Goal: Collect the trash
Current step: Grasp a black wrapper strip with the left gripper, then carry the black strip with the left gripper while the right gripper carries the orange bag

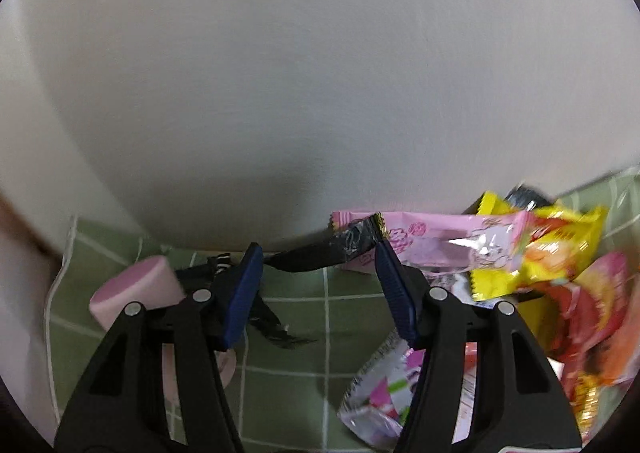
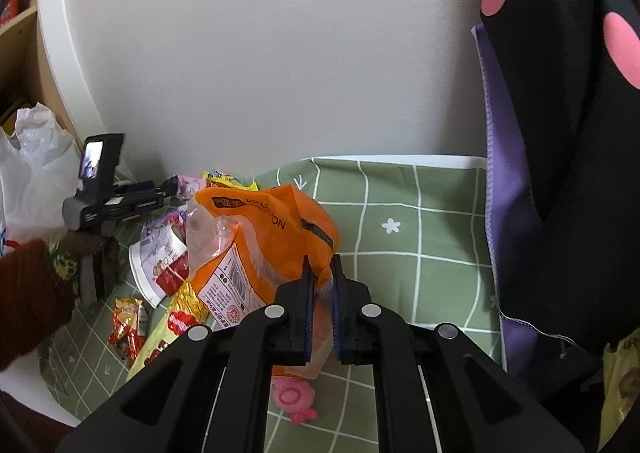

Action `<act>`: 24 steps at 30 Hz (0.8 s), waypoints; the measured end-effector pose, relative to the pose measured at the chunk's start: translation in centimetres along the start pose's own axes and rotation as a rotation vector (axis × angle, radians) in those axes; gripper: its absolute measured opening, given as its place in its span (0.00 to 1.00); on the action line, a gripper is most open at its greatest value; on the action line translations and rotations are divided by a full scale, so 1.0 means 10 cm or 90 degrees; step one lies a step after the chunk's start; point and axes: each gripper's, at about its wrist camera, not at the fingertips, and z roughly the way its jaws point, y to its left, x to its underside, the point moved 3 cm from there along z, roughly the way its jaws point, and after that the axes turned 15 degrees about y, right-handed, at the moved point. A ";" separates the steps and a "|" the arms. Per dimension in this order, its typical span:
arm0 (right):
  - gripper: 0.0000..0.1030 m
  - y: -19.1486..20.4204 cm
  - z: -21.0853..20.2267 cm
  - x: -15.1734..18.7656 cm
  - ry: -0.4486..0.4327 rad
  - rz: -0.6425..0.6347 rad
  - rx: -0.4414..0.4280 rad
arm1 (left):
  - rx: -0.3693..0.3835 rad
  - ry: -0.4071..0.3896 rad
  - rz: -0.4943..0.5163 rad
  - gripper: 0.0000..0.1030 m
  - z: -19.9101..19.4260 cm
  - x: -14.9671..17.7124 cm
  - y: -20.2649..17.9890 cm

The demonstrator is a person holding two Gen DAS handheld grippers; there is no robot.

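One orange bag [image 2: 256,249] in right tongs [image 2: 321,309]

A plain white wall [image 2: 260,53] rises behind the surface, which is covered by a green cloth [image 2: 420,221] with a white grid, while a light wooden shelf [image 2: 20,53] stands at the far left.

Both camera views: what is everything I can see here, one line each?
tablecloth: one, green checked, under everything.
orange bag: one, orange, upright at centre, clamped by the right gripper.
black wrapper: one, black, lying ahead of the left gripper.
pink wrapper: one, pink, by the wall.
yellow wrapper: one, yellow, overlapping the pink one.
white plastic bag: one, white, far left.
left gripper: black, blue pads, open.
right gripper: black, closed.
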 end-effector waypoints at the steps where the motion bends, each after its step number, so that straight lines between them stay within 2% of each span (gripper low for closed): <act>1: 0.08 0.00 -0.01 0.01 0.001 0.000 0.003 | -0.003 0.009 0.005 0.30 0.03 -0.03 -0.01; 3: 0.08 -0.01 -0.03 0.04 0.002 0.002 0.007 | 0.018 0.031 -0.006 0.11 0.06 -0.05 0.02; 4: 0.08 -0.02 -0.05 0.05 0.001 0.004 0.009 | 0.040 0.035 -0.013 0.06 0.07 -0.08 0.03; 6: 0.08 -0.03 -0.07 0.07 -0.002 0.011 0.006 | 0.085 0.026 -0.020 0.02 -0.08 -0.05 -0.05; 12: 0.08 -0.07 -0.12 0.07 -0.007 0.047 -0.005 | 0.206 0.002 -0.032 0.02 -0.53 0.07 -0.05; 15: 0.08 -0.04 -0.15 0.07 -0.009 0.055 0.002 | 0.241 -0.014 -0.020 0.02 -0.78 0.14 -0.13; 18: 0.08 -0.01 -0.20 0.09 -0.010 0.064 0.007 | 0.284 -0.024 0.000 0.02 -1.06 0.37 -0.15; 24: 0.08 0.05 -0.35 0.16 -0.023 0.079 0.034 | 0.362 -0.037 0.042 0.02 -1.54 0.69 -0.48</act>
